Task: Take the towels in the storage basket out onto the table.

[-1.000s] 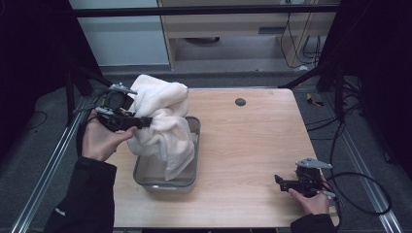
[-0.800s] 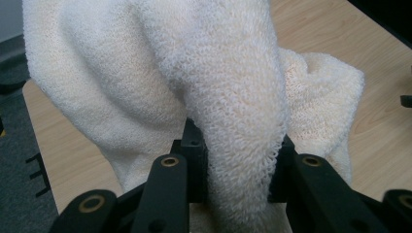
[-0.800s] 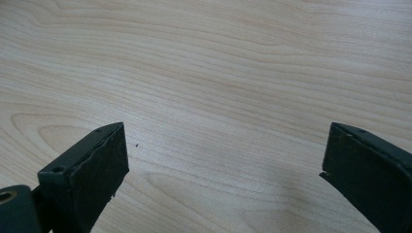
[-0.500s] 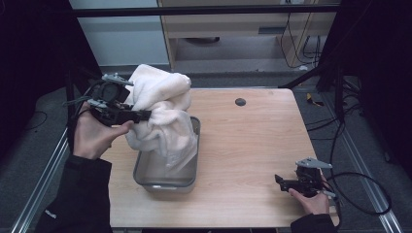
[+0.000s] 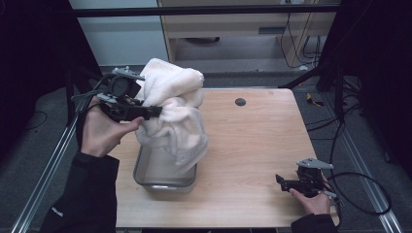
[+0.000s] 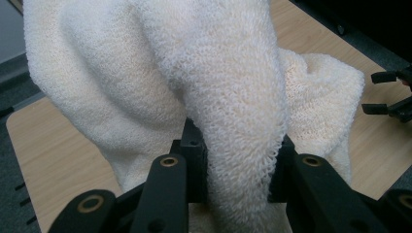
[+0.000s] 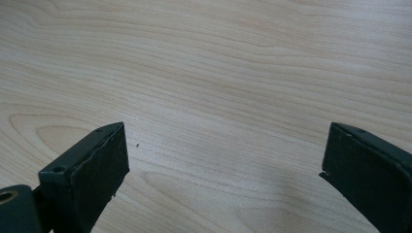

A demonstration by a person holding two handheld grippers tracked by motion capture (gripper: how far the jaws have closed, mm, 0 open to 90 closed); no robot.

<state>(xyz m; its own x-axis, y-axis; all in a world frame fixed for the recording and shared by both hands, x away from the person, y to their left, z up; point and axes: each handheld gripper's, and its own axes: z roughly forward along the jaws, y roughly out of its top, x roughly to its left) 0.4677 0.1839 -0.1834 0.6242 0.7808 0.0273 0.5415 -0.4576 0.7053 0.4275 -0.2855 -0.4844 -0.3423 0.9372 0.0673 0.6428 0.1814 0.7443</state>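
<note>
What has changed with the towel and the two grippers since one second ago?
The left gripper, shut on the towel, has risen and drawn back to the left, lifting more of the towel out of the metal tray; its lower end hangs into the tray. The grip has not changed. The right gripper has stayed open and idle near the table corner, and the tray has not moved.

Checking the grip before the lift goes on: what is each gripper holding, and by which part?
The left gripper clamps a bunched fold of the white towel. The right gripper is open and holds nothing.
</note>
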